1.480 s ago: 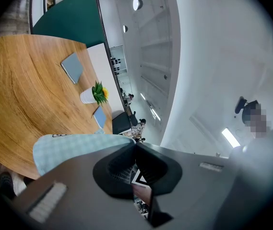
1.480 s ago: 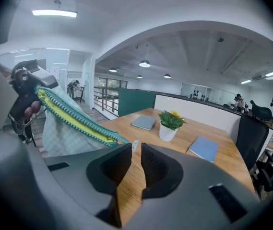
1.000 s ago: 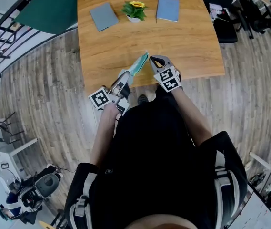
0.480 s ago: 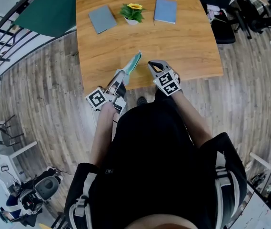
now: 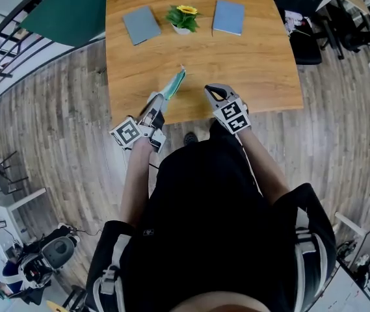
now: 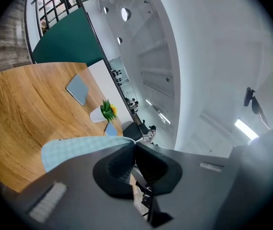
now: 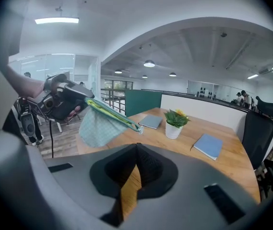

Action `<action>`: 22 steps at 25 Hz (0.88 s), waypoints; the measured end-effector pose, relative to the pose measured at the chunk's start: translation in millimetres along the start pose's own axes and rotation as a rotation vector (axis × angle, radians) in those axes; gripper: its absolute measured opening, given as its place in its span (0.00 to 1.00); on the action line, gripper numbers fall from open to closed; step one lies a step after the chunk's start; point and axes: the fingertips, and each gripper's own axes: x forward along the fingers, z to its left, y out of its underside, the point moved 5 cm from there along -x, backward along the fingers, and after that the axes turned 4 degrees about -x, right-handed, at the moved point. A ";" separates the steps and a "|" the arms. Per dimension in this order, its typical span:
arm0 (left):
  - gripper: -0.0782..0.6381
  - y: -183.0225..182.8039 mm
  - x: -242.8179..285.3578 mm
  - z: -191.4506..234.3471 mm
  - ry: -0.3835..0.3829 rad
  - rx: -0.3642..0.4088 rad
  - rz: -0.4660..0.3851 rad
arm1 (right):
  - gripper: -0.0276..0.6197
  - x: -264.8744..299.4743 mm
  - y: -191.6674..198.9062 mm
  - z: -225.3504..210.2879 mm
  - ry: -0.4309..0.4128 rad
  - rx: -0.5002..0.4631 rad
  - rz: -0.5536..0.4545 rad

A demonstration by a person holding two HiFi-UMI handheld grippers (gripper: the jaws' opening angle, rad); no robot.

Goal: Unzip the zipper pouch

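1. Left gripper [image 5: 157, 100]: jaws clamped on one end of the zipper pouch [image 5: 173, 84], which is held clear of the table [image 5: 256, 57], above its near edge.
2. Right gripper [image 5: 212, 91]: jaws together, empty, beside the pouch and apart from it.
3. Pouch: teal checked fabric, yellow-green zipper strip [image 7: 110, 113], pull [image 7: 139, 130] at the free end.
4. Clamped end is hidden; whether the zipper is parted cannot be made out.

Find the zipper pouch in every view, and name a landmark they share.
Head view: pouch upper middle, just left of centre.
Left gripper view: pouch lower left, pinched at the jaws.
Right gripper view: pouch left of centre, hanging.
Shared landmark: potted plant.
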 end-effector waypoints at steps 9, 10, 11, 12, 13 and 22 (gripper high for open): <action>0.11 -7.5 1.4 2.5 0.018 0.020 -0.034 | 0.05 -10.8 3.6 -9.8 0.009 0.038 -0.020; 0.11 -7.5 1.7 2.9 0.016 0.009 -0.037 | 0.05 -11.9 4.3 -10.2 0.008 0.042 -0.023; 0.11 -7.2 1.8 3.8 0.010 -0.008 -0.040 | 0.05 -12.7 4.7 -10.5 0.007 0.044 -0.027; 0.11 -7.0 1.7 4.8 0.003 -0.019 -0.041 | 0.05 -13.5 5.0 -10.8 0.008 0.044 -0.030; 0.11 -7.0 1.7 5.1 0.001 -0.025 -0.043 | 0.05 -14.2 5.5 -10.9 0.010 0.045 -0.033; 0.11 -9.1 1.5 3.2 0.013 0.005 -0.043 | 0.05 -19.3 11.0 -10.7 0.026 0.060 -0.043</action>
